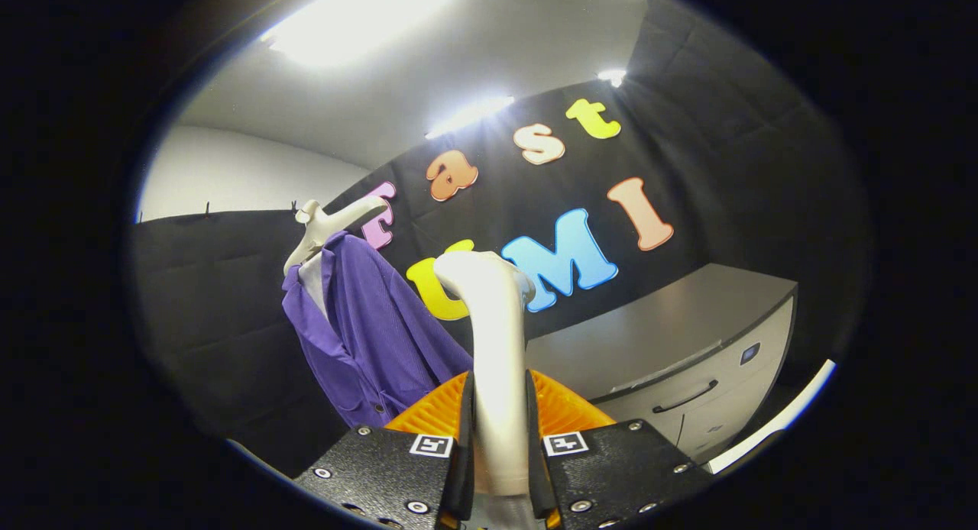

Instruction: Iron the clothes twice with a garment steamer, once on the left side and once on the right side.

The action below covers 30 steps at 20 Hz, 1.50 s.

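My gripper (498, 438) is shut on the white handle of the garment steamer (495, 324), which rises between both fingers and curves left at its head. A purple shirt (367, 331) hangs on a white hanger (328, 228) against the black wall, beyond the fingers and to their left. The steamer's head is level with the shirt's right side, apart from the cloth. The shirt's lower hem is hidden behind the gripper body.
A grey cabinet (688, 339) with a drawer handle (684, 396) stands to the right of the fingers, against the wall. Bright ceiling lights (359, 18) shine overhead. Black cloth walls close in the left and back.
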Each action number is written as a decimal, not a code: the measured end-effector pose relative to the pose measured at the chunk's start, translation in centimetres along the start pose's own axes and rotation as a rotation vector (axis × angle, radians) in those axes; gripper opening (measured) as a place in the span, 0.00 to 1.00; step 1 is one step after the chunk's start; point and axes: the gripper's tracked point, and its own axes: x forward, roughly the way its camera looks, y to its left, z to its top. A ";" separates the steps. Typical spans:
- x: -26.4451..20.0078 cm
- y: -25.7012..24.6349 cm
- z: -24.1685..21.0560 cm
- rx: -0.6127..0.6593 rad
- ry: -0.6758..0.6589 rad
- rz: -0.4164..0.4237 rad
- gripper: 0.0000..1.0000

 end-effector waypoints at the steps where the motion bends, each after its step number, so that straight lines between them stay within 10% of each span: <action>1: -0.4 0.6 0.2 -0.016 -0.022 -0.005 0.28; 30: 7.6 23.3 2.4 -0.383 -0.158 0.112 0.28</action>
